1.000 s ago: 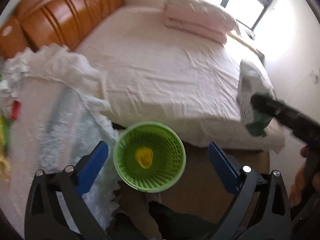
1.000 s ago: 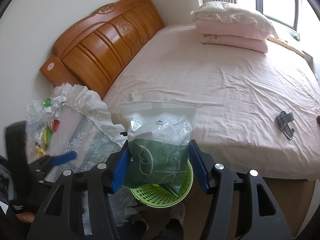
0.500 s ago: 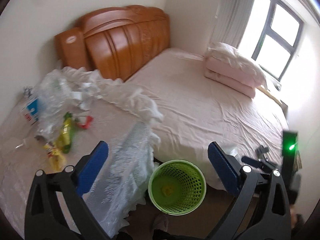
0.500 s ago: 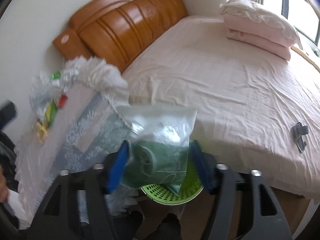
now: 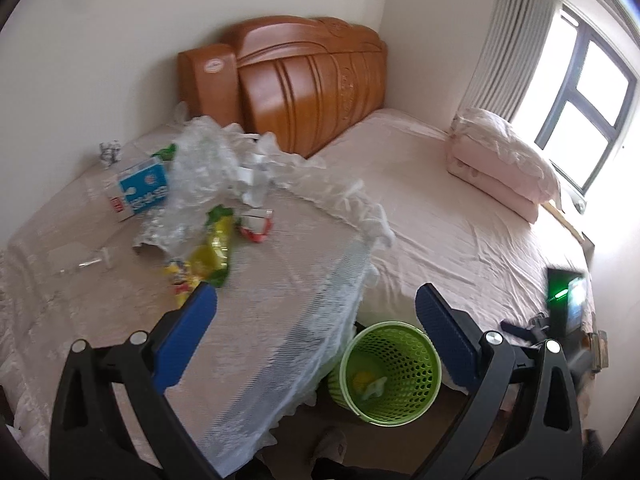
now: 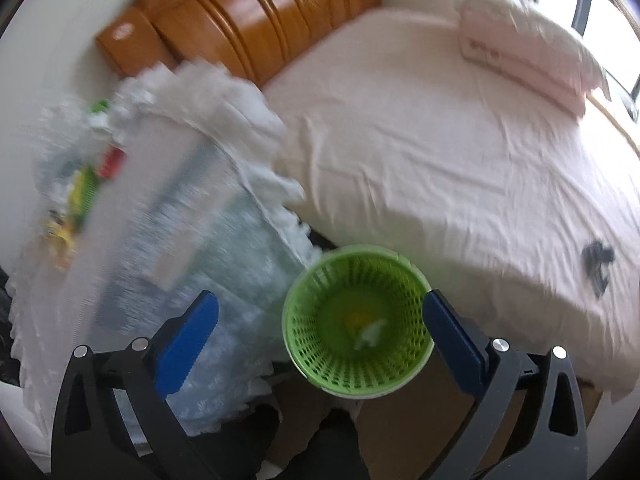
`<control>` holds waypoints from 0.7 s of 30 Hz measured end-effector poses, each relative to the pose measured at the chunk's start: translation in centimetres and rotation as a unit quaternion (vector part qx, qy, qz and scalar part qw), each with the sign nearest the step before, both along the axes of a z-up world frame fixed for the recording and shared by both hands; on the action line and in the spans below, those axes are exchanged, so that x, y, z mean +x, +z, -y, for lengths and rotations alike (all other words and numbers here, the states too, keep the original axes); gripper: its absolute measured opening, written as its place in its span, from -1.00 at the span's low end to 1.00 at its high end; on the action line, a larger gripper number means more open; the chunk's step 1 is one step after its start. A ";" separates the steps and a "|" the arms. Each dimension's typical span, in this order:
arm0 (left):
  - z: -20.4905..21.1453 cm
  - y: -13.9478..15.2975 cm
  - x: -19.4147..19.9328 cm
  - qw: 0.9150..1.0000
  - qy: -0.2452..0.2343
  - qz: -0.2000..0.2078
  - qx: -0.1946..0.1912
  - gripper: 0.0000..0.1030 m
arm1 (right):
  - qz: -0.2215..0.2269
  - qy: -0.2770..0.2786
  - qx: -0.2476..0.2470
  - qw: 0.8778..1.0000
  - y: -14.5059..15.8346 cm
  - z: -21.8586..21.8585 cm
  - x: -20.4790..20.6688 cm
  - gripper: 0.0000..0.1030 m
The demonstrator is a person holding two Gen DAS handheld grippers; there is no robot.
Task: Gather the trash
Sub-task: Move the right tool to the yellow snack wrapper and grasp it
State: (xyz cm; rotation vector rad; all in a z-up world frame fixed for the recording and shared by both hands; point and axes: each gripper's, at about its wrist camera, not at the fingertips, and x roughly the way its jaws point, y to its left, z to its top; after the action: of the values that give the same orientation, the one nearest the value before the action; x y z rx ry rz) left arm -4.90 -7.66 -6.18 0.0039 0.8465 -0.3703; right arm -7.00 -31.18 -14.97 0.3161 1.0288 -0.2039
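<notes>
A green mesh bin [image 6: 304, 280] stands on the floor between the table and the bed. In it lie a yellow piece and the green-and-white bag [image 6: 370, 330]. My right gripper [image 6: 320, 316] hangs over the bin; its jaws are opening and nothing is between them. My left gripper [image 5: 316, 320] is open and empty above the table's near corner. Past it on the table lie a yellow-green wrapper [image 5: 212, 252], a red-and-white wrapper [image 5: 256, 226], crumpled clear plastic [image 5: 196, 172] and a blue-and-white carton [image 5: 140, 190]. The bin [image 5: 360, 344] shows at lower right in the left wrist view.
A lace cloth covers the table [image 5: 260, 320] and hangs over its edge beside the bin. The bed [image 5: 460, 216] with a wooden headboard [image 5: 312, 80] and stacked pillows [image 5: 504, 160] fills the right. A small dark object [image 6: 598, 258] lies on the sheet.
The green-and-white bag has left the right gripper's jaws and now lies in the bin; the jaws have spread wide. The left gripper has swung up and left, toward the littered table.
</notes>
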 end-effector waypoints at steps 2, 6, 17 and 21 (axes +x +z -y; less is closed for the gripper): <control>-1.2 0.3 0.1 1.000 0.007 0.004 -0.001 0.85 | 0.031 0.007 0.001 1.000 3.1 -0.9 0.2 0.96; -3.5 0.9 0.0 1.000 0.016 0.011 -0.010 0.85 | 0.095 0.028 -0.004 0.995 8.6 -3.2 -0.2 0.96; -9.3 0.8 0.0 0.998 0.054 0.015 0.005 0.85 | 0.122 0.101 0.007 0.987 11.1 -9.6 2.7 0.97; -11.9 0.2 -0.1 0.997 0.081 0.010 0.013 0.85 | 0.110 0.126 0.015 0.986 10.3 -12.1 3.8 0.97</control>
State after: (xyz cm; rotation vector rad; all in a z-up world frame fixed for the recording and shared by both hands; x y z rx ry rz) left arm -5.05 4.22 -5.94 -0.0366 0.8252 -0.2056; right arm -3.15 -19.05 -4.69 0.2274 0.8451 0.0742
